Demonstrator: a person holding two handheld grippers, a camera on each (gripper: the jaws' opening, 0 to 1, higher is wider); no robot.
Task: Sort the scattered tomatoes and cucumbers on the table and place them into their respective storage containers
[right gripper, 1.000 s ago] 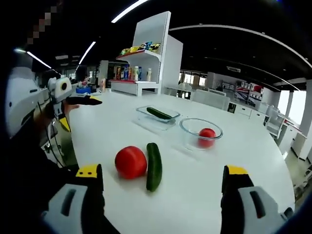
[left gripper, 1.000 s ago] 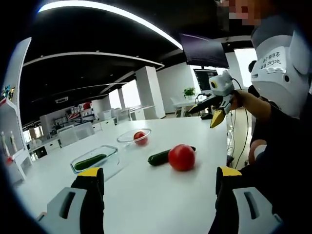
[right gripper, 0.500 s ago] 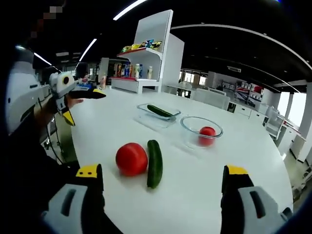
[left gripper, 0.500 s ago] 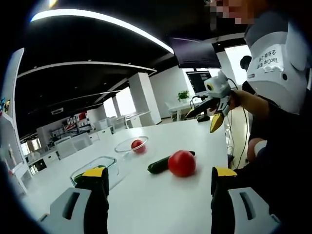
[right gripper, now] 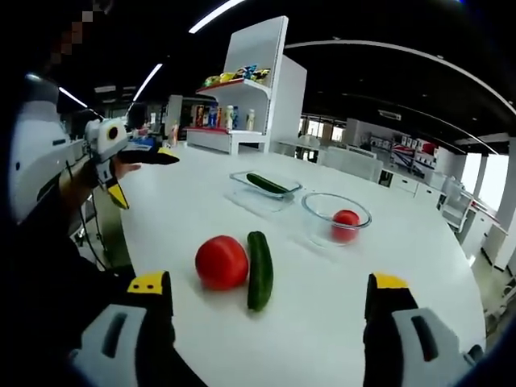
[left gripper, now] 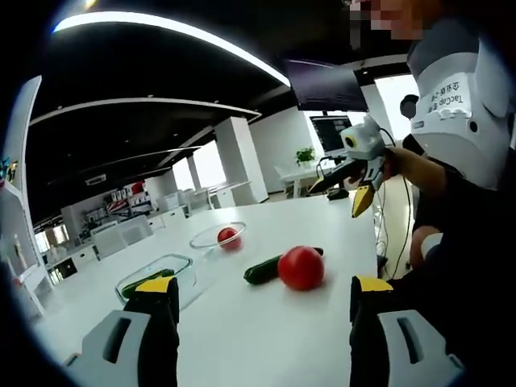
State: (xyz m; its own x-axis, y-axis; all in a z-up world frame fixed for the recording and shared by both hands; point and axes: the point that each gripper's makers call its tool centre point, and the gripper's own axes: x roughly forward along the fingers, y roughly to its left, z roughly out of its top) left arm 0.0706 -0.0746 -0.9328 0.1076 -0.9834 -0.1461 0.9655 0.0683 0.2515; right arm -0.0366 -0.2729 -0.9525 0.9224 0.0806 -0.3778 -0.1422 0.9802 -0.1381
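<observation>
A loose red tomato [left gripper: 301,268] [right gripper: 221,262] lies on the white table [right gripper: 339,322], touching a dark green cucumber [left gripper: 264,271] [right gripper: 259,269]. A rectangular clear container [left gripper: 158,277] [right gripper: 262,193] holds another cucumber. A round glass bowl [left gripper: 218,236] [right gripper: 335,218] holds a second tomato. My left gripper [left gripper: 264,300] is open above the table, short of the loose pair. My right gripper [right gripper: 270,296] is open too, nothing between its jaws. Each gripper shows in the other's view, held up in a hand [left gripper: 361,171] [right gripper: 129,168].
A person in a white vest [left gripper: 459,113] [right gripper: 32,169] stands at the table's edge. A white shelf unit with bottles and packets [right gripper: 242,105] stands behind the table. White desks and chairs [left gripper: 121,230] fill the room beyond.
Both views have shifted slightly with the hands. The tomato, cucumber and containers lie as before. Both grippers stay open.
</observation>
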